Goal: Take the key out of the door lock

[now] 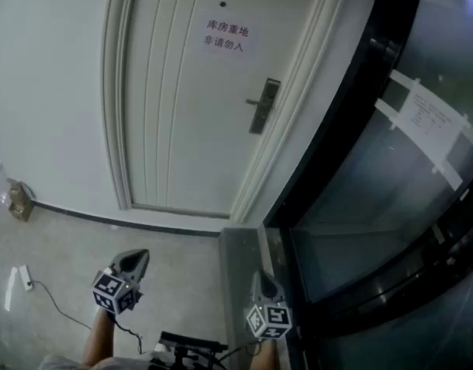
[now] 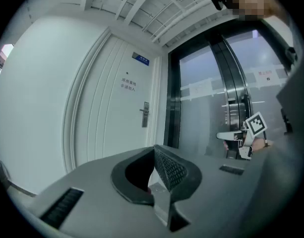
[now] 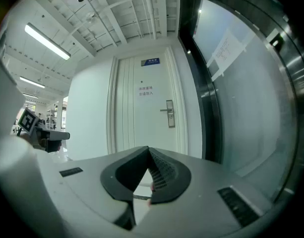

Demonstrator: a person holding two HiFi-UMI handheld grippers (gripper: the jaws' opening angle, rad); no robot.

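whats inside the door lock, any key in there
The dark lock plate on the white door shows only a lever handle pointing left. The keyhole is too small to make out, so whether a key sits inside cannot be told.

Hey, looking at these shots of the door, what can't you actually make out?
Key: the lock plate is too small and distant in all three views to show one.
Taped sheet: print too small to read, head view.
Brown object: too small and dim to identify, head view.
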